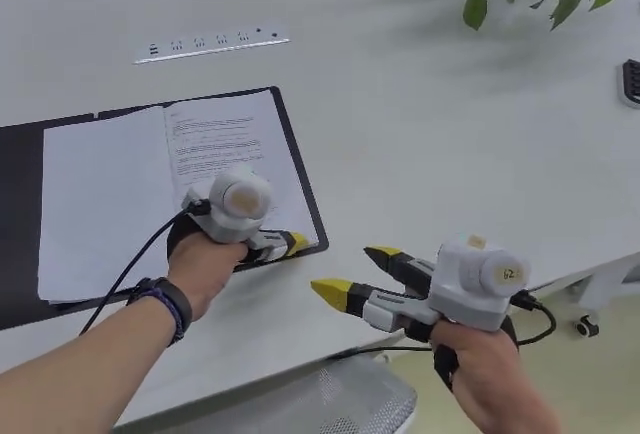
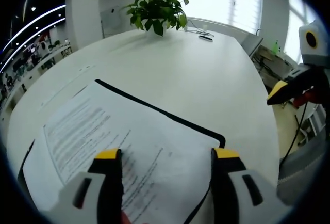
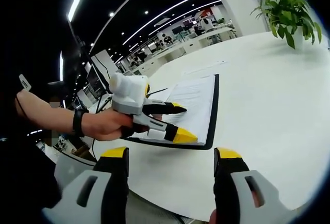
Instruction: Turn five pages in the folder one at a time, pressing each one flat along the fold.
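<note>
My left hand-held gripper (image 1: 285, 244), jaws wide and empty, is at the near right corner of the open folder (image 1: 20, 204). My right hand-held gripper (image 1: 355, 272), also wide, hangs to its right. I judge a turn is beginning: next I must pinch only the top page (image 1: 225, 139).

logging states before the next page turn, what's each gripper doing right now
Left gripper: open, jaws apart over the printed page of the folder, gripping nothing.
Right gripper: open, empty, beside the folder above the table.
</note>
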